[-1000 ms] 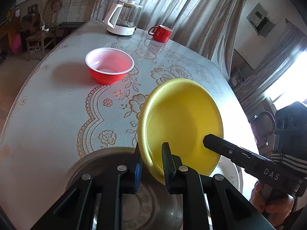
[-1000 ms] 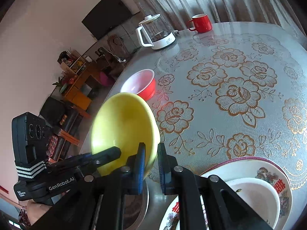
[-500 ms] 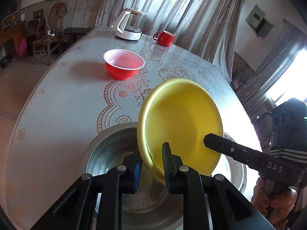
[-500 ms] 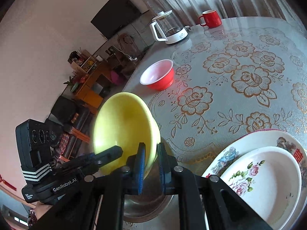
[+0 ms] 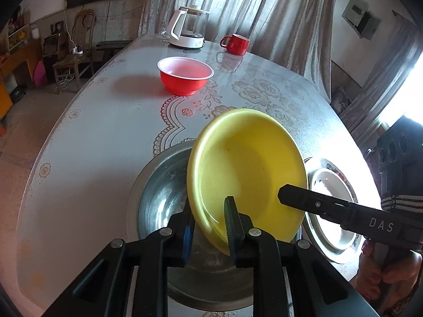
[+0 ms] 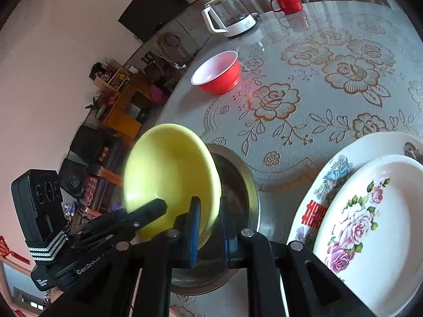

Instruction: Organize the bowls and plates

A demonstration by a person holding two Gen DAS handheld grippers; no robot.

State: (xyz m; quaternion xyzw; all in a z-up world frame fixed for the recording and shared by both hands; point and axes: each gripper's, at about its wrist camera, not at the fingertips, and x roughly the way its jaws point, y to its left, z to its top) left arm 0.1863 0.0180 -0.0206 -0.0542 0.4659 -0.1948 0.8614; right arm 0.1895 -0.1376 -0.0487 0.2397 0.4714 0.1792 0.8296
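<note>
Left wrist view: the yellow bowl (image 5: 247,169) is being held tilted over the steel basin (image 5: 161,192), its near rim lying between the fingers of the left gripper (image 5: 208,224). These fingers are opening, and a small gap is being shown beside the right-hand finger, so the rim is no longer being pressed. The right gripper (image 5: 284,195) is being seen reaching in against the bowl's far rim. A red bowl (image 5: 185,75), a glass kettle (image 5: 189,30) and a red mug (image 5: 236,43) are being carried farther off on the surface (image 5: 92,142).

Right wrist view: the yellow bowl (image 6: 170,177) is being pinched at its rim by the fingers of the right gripper (image 6: 210,224), above the steel basin (image 6: 238,185). The left gripper (image 6: 161,206) is being seen at the bowl's opposite rim. Two stacked floral plates (image 6: 370,211) are lying just beside the basin.
</note>
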